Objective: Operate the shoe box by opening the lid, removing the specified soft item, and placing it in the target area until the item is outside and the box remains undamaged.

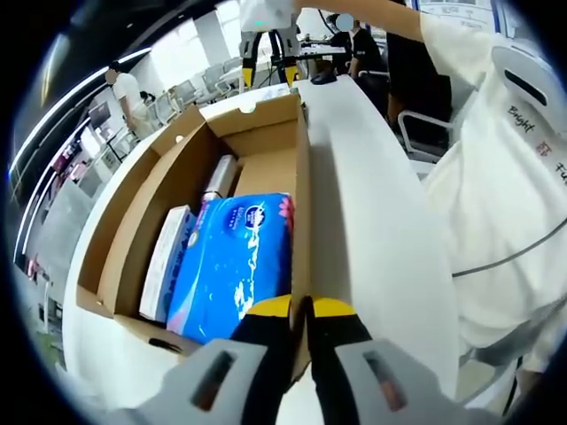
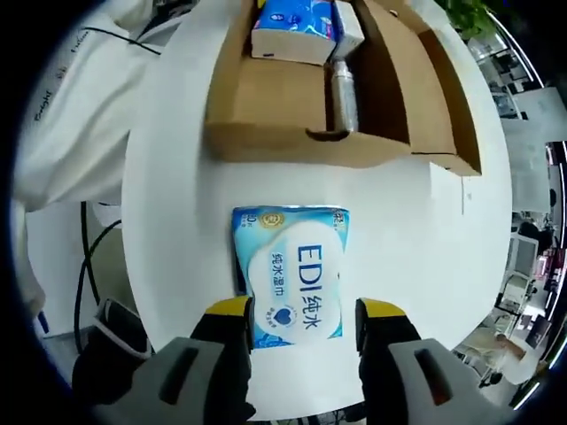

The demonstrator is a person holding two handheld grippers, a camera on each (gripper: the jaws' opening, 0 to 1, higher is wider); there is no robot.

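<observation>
The left gripper view sits close above one end of the box (image 1: 266,146), looking along its length into it. The right gripper view looks down on the table (image 2: 425,230) from the opposite end, farther back. Both share the box's interior.

left gripper (image 1: 300,307) jaws closed, right gripper (image 2: 304,312) jaws apart

White round table (image 2: 425,221); bright windows (image 1: 190,44) w/ desks & chairs (image 1: 199,88) behind; green plant (image 2: 468,13) at table's far edge.
</observation>
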